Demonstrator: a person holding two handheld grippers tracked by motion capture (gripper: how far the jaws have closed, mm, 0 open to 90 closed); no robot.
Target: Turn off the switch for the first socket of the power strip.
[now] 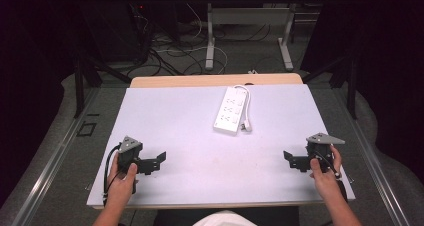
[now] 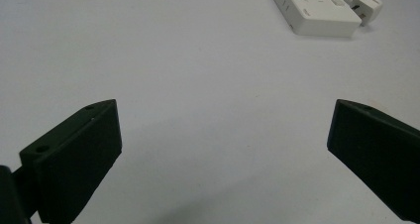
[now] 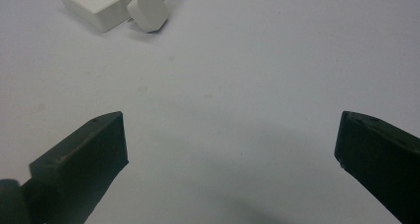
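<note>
A white power strip (image 1: 229, 109) lies on the table's far middle, its white plug (image 1: 244, 126) resting beside its near end. In the left gripper view the power strip (image 2: 317, 8) and plug (image 2: 369, 5) sit at the top right. In the right gripper view the power strip (image 3: 96, 3) and plug (image 3: 147, 11) sit at the top left. My left gripper (image 1: 159, 162) rests on the table near the front left, jaws wide apart with nothing between them. My right gripper (image 1: 289, 159) rests near the front right, open and empty too. Both point inward.
The white table top (image 1: 190, 136) has a wooden strip along its far edge. A grey table frame (image 1: 247, 33) and loose cables (image 1: 170, 53) stand on the floor beyond. Dark curtains close off both sides.
</note>
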